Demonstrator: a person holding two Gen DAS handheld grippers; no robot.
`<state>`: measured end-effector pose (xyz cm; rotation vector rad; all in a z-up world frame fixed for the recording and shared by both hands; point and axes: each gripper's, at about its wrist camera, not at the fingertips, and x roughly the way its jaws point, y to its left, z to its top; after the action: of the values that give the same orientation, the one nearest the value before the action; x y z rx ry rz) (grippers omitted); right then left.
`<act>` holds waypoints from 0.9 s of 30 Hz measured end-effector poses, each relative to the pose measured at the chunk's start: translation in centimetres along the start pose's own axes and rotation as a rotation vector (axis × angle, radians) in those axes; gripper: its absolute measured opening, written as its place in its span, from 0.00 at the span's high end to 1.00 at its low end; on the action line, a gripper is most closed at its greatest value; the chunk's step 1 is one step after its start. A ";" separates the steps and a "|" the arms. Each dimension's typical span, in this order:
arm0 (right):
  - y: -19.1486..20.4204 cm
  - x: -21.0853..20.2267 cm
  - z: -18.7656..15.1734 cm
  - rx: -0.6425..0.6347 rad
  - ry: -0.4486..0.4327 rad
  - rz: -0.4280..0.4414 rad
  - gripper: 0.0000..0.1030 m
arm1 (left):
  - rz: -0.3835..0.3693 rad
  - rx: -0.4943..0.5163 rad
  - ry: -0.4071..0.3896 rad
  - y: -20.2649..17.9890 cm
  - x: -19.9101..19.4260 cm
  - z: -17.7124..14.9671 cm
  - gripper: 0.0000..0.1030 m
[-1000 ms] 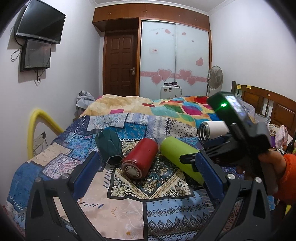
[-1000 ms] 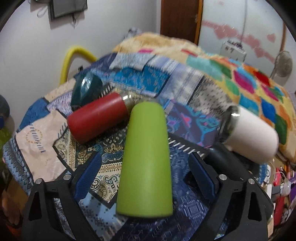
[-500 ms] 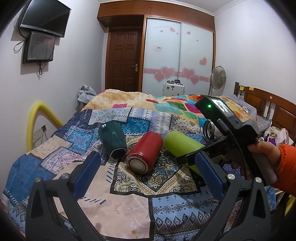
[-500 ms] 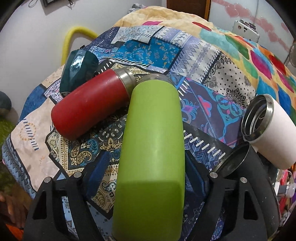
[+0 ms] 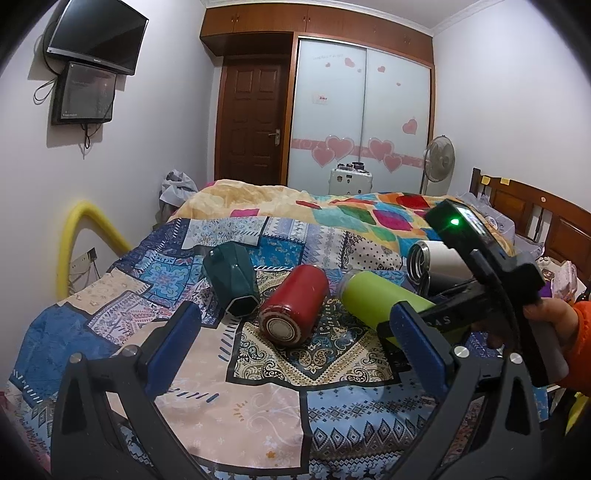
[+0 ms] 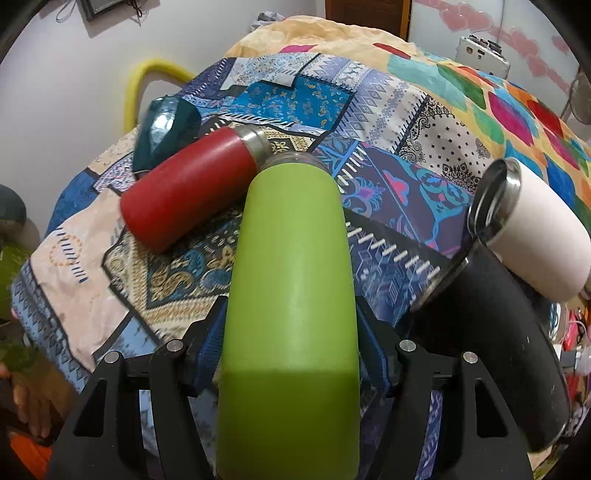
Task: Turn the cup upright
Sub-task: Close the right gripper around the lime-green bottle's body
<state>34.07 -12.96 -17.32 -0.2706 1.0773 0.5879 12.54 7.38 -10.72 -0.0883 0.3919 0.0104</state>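
**Green cup clamped, lying on the quilt**

I am squeezing my right gripper (image 6: 290, 350) on the green cup (image 6: 291, 280) — both blue pads (image 6: 208, 350) are pressing against its sides near the base. The cup is lying flat on the quilt (image 6: 177, 295), its steel mouth pointing away from me and touching the neck of the red cup (image 6: 188, 192). My left gripper (image 5: 295, 347) is hanging above the near part of the bed with its fingers spread wide, gripping nothing.

The bed is filling most of the room, and it is covered by a patchwork quilt (image 5: 258, 402) in blues, creams and paisley, with a brighter blanket (image 5: 354, 214) of coloured patches lying further back. Four more cups are lying on their sides on the quilt: a dark teal cup (image 5: 231, 280) at the left, the red cup (image 5: 293, 308) beside it, then a black cup (image 6: 491, 339) and a white cup (image 6: 535, 229) at the right, the white one leaning against the black.

Beyond the bed a brown door (image 5: 251, 122) is standing shut beside a frosted wardrobe (image 5: 360, 118) with pink hearts — a fan (image 5: 438, 158) is standing at its right. A TV (image 5: 96, 35) is hanging on the left wall, a yellow tube (image 5: 79, 236) is arching below it, and a wooden headboard (image 5: 532, 218) is running along the right.
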 end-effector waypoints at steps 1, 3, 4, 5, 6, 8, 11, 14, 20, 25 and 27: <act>0.1 -0.4 -0.3 -0.003 -0.004 0.001 0.40 | -0.001 0.000 -0.003 -0.1 -0.2 0.1 0.00; 0.3 -1.3 -0.8 -0.009 -0.017 -0.001 0.40 | -0.001 0.000 -0.006 -0.3 -0.5 0.2 0.00; 0.4 -1.7 -1.1 -0.012 -0.024 -0.001 0.40 | -0.002 0.000 -0.007 -0.3 -0.7 0.3 0.00; 0.5 -2.2 -1.3 -0.015 -0.032 0.001 0.40 | -0.002 -0.001 -0.008 -0.4 -0.8 0.3 0.00; 0.7 -2.7 -1.6 -0.017 -0.040 0.001 0.40 | -0.003 -0.002 -0.009 -0.5 -1.0 0.4 0.00; 1.0 -3.6 -2.2 -0.017 -0.057 0.005 0.40 | -0.003 -0.002 -0.010 -0.7 -1.3 0.3 0.00; 1.3 -4.5 -3.2 -0.013 -0.074 0.017 0.40 | -0.004 0.007 -0.009 -1.0 -1.9 0.3 0.00; 1.8 -4.8 -4.4 -0.016 -0.086 0.014 0.40 | 0.001 0.019 -0.005 -1.3 -2.2 0.1 0.00; 2.5 -3.3 -6.3 -0.005 -0.078 0.038 0.40 | 0.001 0.041 0.019 -1.8 -2.5 -0.4 0.00; 3.1 -2.3 -6.5 -0.031 -0.071 0.011 0.40 | -0.001 0.057 0.037 -2.1 -2.5 -0.9 0.00; 3.2 -1.8 -6.3 -0.049 -0.065 -0.002 0.40 | 0.000 0.062 0.045 -2.3 -2.3 -1.1 0.00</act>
<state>26.94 -13.94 -18.39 -0.2931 1.0013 0.6175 10.06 4.97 -10.69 -0.0277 0.4367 -0.0041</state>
